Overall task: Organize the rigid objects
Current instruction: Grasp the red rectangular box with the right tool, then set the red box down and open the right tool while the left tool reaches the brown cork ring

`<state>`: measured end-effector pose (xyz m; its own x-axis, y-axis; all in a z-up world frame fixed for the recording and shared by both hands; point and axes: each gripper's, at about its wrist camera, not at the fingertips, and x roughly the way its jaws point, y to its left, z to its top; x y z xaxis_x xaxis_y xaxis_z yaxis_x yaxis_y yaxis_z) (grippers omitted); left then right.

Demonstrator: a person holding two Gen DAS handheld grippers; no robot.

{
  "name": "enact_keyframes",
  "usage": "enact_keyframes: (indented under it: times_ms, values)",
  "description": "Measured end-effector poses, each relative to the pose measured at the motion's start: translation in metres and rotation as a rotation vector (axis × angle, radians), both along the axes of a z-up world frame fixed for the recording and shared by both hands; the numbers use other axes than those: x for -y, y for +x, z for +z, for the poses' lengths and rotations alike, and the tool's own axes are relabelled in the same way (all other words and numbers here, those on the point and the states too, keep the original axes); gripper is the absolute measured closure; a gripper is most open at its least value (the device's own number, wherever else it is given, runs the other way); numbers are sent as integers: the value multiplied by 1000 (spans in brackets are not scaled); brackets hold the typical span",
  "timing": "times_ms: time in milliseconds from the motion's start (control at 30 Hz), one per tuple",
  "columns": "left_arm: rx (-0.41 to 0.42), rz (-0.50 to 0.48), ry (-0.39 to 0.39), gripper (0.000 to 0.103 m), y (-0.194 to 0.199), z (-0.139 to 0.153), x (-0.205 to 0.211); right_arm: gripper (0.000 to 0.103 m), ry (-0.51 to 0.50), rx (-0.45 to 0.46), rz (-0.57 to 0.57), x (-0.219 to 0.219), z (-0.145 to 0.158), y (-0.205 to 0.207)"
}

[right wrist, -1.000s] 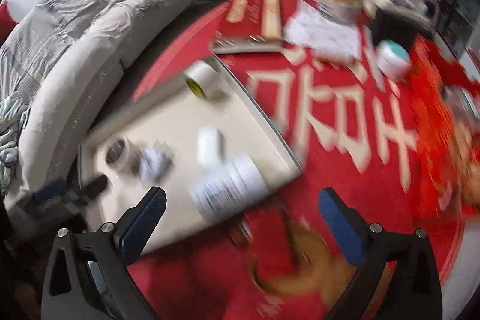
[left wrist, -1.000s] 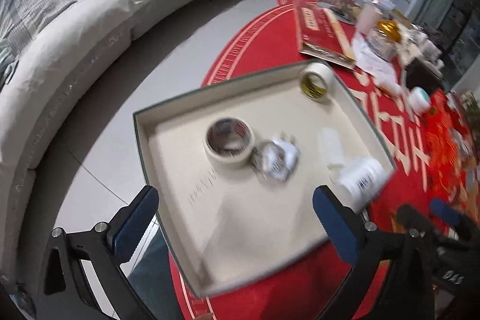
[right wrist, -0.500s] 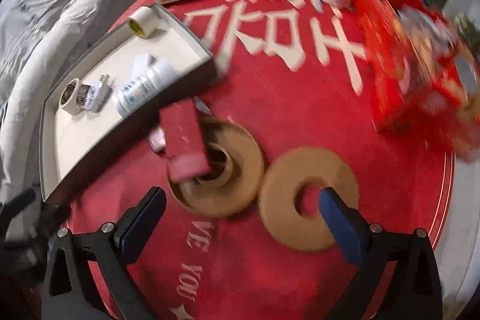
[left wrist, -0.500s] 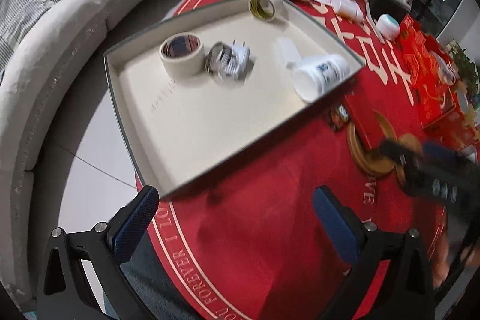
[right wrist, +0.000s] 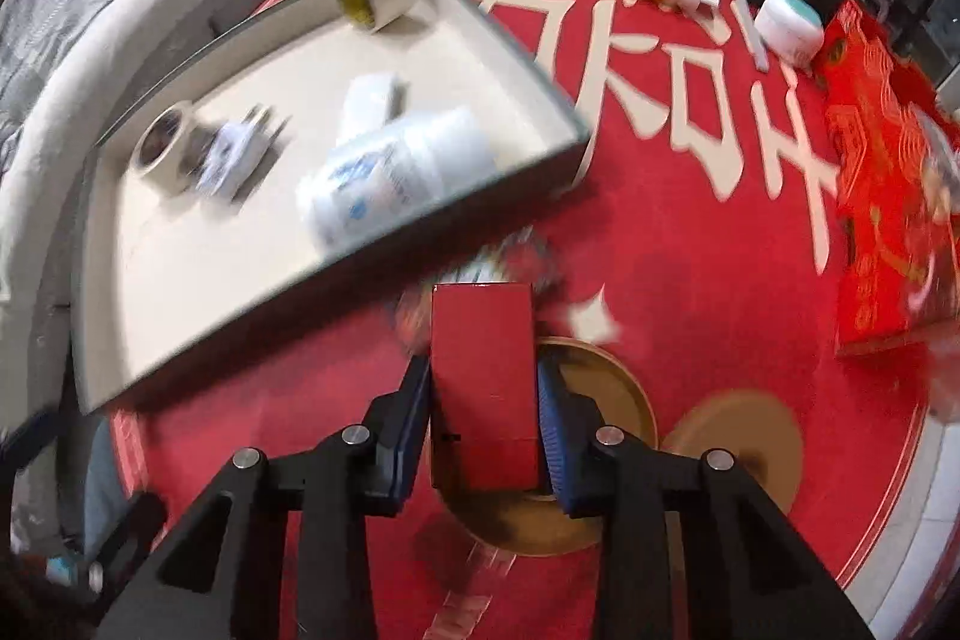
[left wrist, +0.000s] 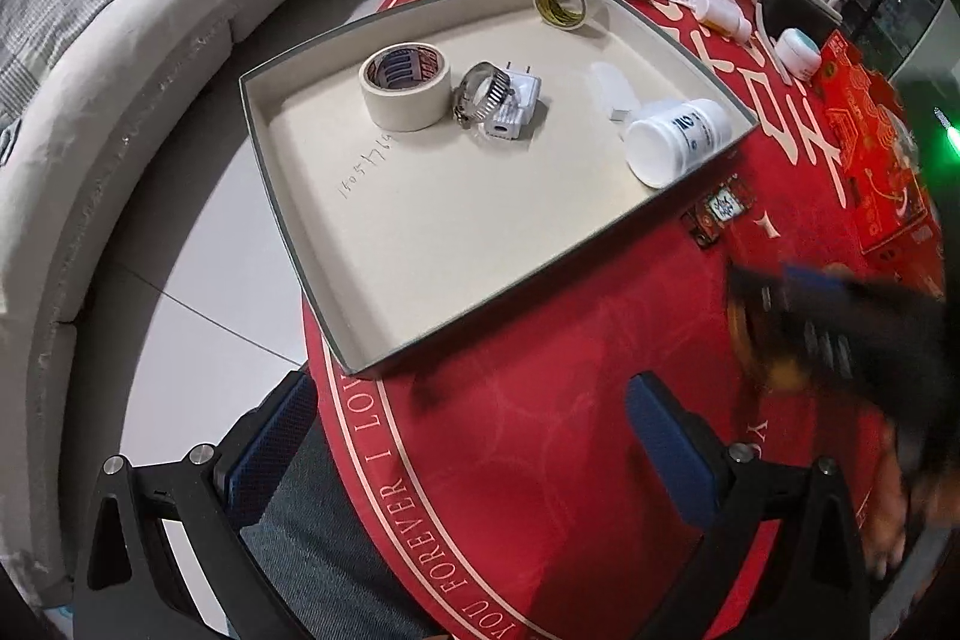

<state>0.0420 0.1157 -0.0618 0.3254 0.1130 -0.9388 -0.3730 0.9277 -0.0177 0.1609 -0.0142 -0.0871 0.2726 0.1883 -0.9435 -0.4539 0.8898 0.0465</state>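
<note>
Red round tablecloth (left wrist: 540, 460), grey-rimmed tray (left wrist: 288, 220), pale sofa (left wrist: 90, 100), perhaps grey-tiled floor (left wrist: 192, 280)

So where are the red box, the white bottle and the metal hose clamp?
red box (right wrist: 483, 388): right wrist view, its top face, between the closed pads.
white bottle (left wrist: 678, 142): left wrist view, its side.
metal hose clamp (left wrist: 483, 91): left wrist view, its band.

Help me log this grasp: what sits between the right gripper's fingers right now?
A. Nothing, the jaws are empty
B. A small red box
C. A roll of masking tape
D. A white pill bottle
B. In the right wrist view the right gripper has just been closing, and its blue pads press both sides of the small red box, while the white pill bottle lies in the tray.
</note>
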Motion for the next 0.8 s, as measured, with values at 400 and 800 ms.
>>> enact_keyframes:
  times_ms: [400,800]
  values:
    - [27,-239,1,0,37,7,92,67,135,-98,-309,147,-8,-75]
    - [-28,-392,72,0,47,-33,178,67,88,-82,-434,202,-10,-73]
